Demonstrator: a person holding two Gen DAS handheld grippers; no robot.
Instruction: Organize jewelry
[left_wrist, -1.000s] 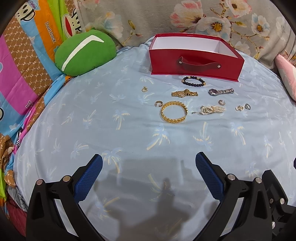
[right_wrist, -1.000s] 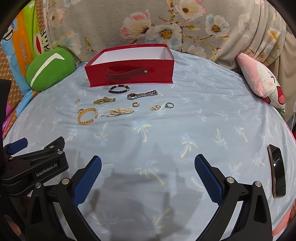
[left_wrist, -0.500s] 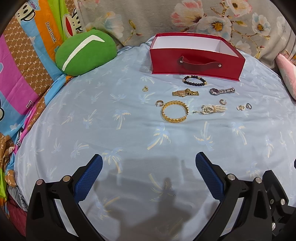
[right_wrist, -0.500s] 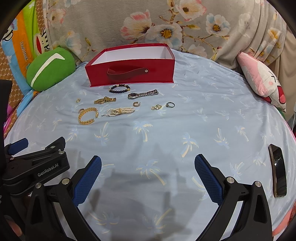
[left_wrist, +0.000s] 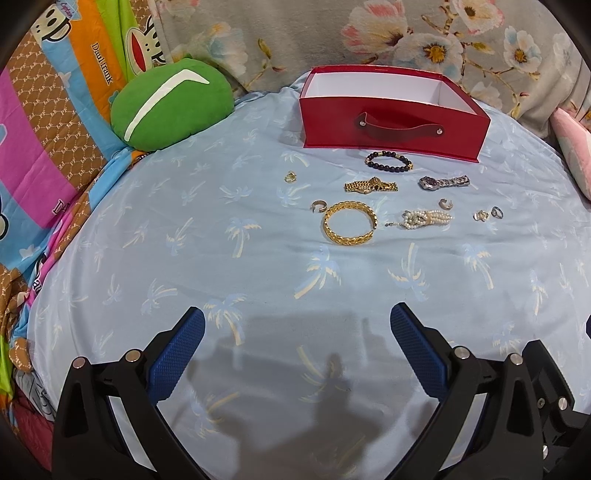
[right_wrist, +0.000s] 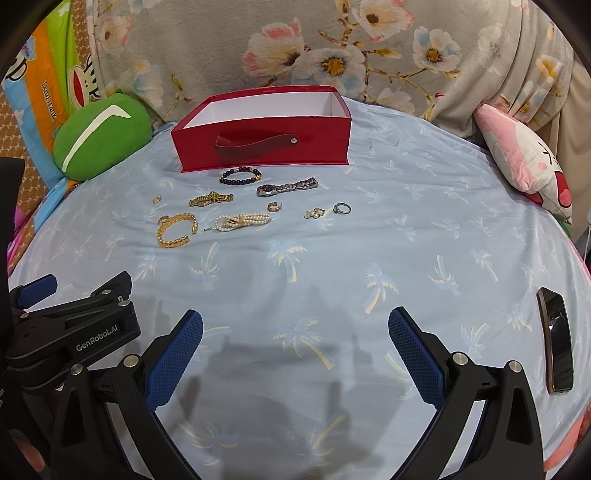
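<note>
Hovering | left tool (left_wrist: 295, 332) wide, holding nothing | right tool (right_wrist: 295, 332) wide, holding nothing

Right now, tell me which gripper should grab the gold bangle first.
Left. The gold bangle lies nearly straight ahead of the open left gripper; from the right gripper it sits far to the left.

Bare sheet (left_wrist: 295, 280) before jewelry (left_wrist: 349, 222)
</note>
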